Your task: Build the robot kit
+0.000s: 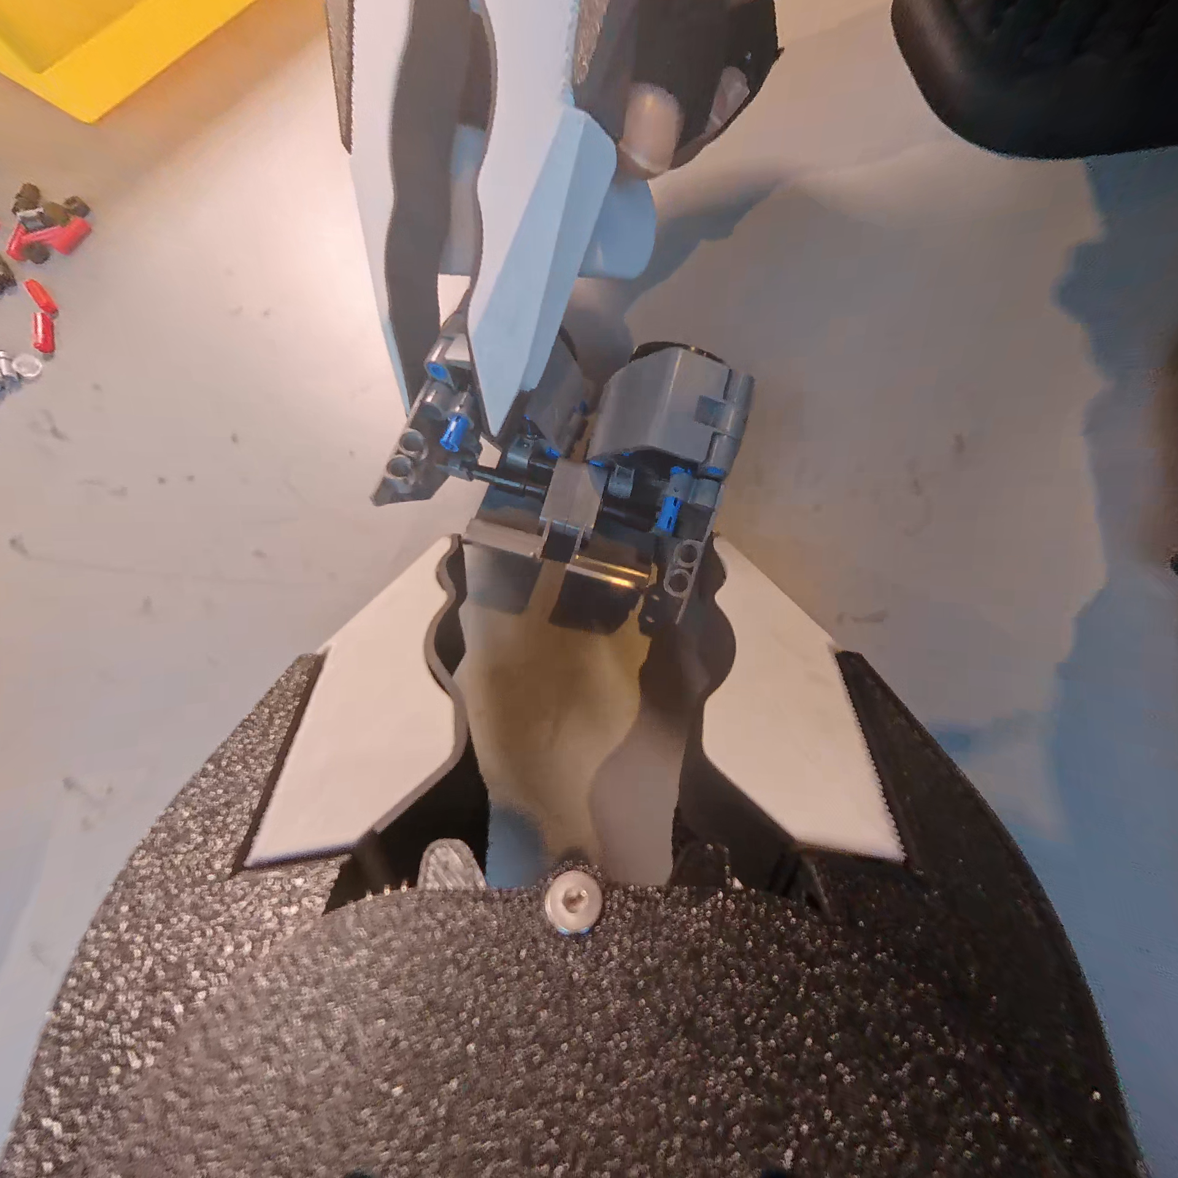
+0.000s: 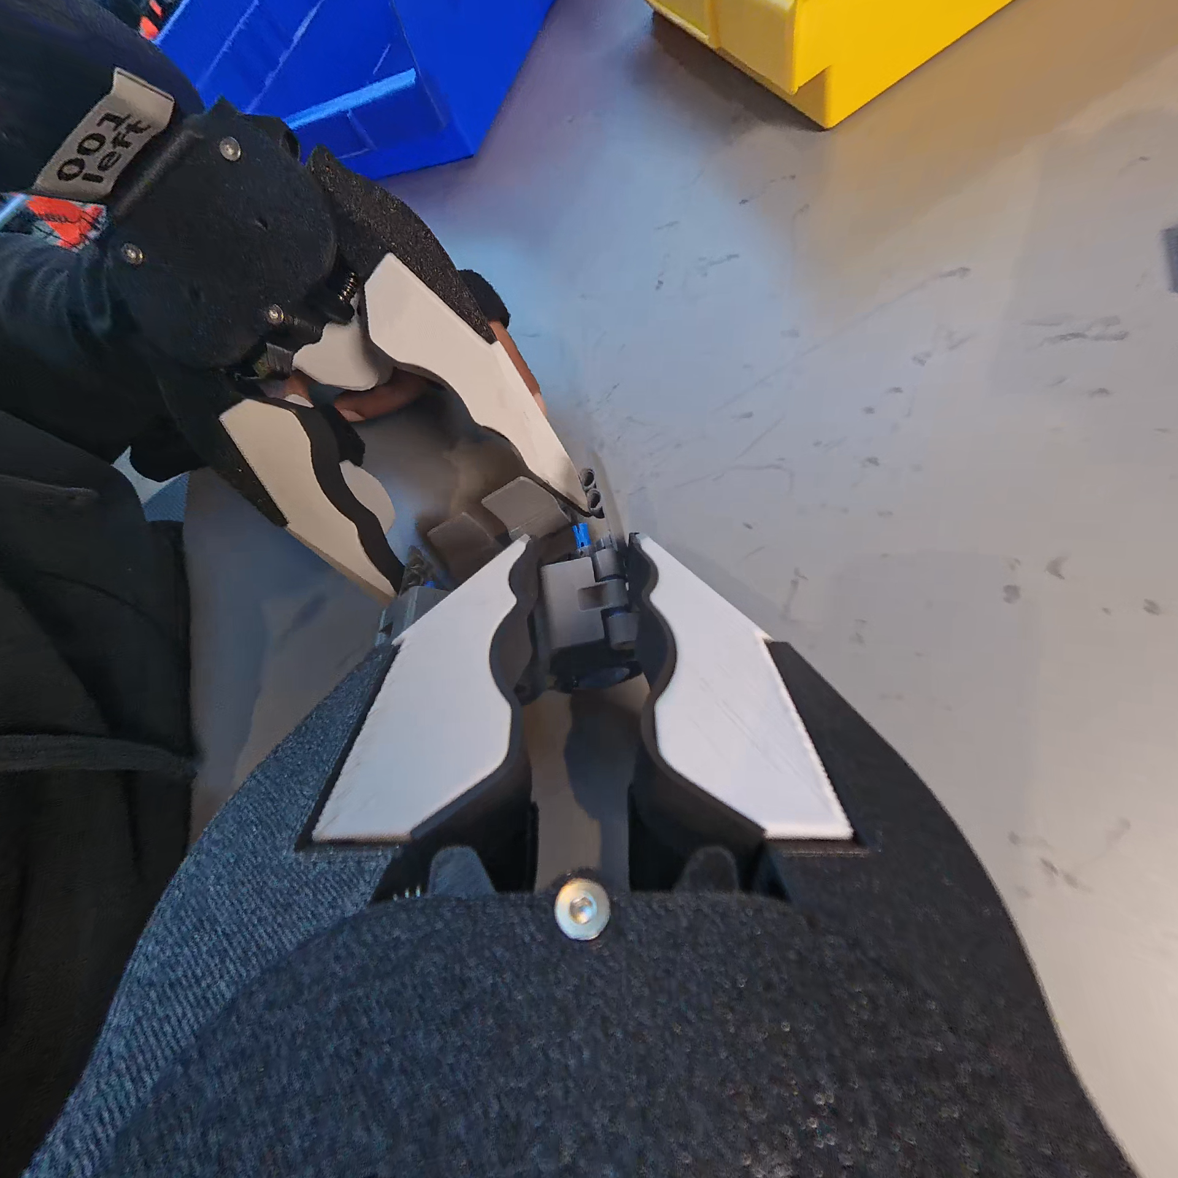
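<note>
Basically both tongs clamp one grey brick assembly (image 1: 612, 472) held above the desk (image 1: 223, 510). Left tongs (image 1: 589, 561) grip its lower black-and-grey end; right tongs (image 2: 577, 561) pinch the dark grey block on the other side. Blue pins show between. Loose red pieces (image 1: 48, 236) lie well apart, yellow bin (image 2: 828, 44) and blue bin (image 2: 382, 70) beyond.

claws: 2 (image 1: 586, 542) (image 2: 580, 542) | grey brick assembly: 1 (image 1: 663, 414) | yellow bins: 1 (image 2: 828, 44) | blue bins: 1 (image 2: 382, 76)
</note>
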Tool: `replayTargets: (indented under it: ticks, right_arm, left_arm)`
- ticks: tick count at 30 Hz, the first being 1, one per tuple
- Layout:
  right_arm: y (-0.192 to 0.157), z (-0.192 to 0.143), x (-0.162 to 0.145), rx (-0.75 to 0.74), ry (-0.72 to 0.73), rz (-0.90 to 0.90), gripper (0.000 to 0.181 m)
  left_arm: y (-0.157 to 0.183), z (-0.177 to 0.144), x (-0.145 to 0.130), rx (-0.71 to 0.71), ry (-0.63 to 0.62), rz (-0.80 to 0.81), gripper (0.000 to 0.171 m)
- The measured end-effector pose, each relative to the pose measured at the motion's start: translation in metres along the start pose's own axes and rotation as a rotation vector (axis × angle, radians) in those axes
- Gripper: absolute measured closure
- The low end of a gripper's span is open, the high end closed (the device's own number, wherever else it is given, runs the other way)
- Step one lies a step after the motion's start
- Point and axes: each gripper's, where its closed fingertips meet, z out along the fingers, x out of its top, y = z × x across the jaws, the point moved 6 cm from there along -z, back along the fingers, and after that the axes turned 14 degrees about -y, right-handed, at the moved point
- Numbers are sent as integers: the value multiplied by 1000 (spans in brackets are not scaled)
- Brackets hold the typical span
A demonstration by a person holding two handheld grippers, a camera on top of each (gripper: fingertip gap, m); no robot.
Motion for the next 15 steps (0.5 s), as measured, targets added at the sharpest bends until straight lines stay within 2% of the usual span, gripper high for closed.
replayTargets:
  ticks: [3,4,5,6,8,10,12,15]
  right_arm:
    - [-2,0,1,5,-15,-1,156]
    - [-4,0,3,12,-3,-6,170]
    - [-13,-3,8,84,49,-19,181]
    - [-22,-1,10,169,39,8,181]
    - [-18,11,2,16,-58,-34,181]
    - [-18,6,6,9,-12,-53,181]
    - [-17,-6,13,101,51,-2,180]
    - [0,-18,13,-18,39,-24,161]
  left_arm:
    - [0,-4,4,-37,34,-28,99]
    - [-2,-4,4,-37,33,-41,99]
    - [-7,-3,2,0,20,-50,99]
    - [-11,-5,0,21,12,-46,99]
    - [-7,-14,5,-65,78,-60,100]
    - [-8,-14,1,-20,50,-48,99]
    - [-6,-11,-3,-34,26,-56,99]
    - [-8,-8,-10,-30,6,-69,100]
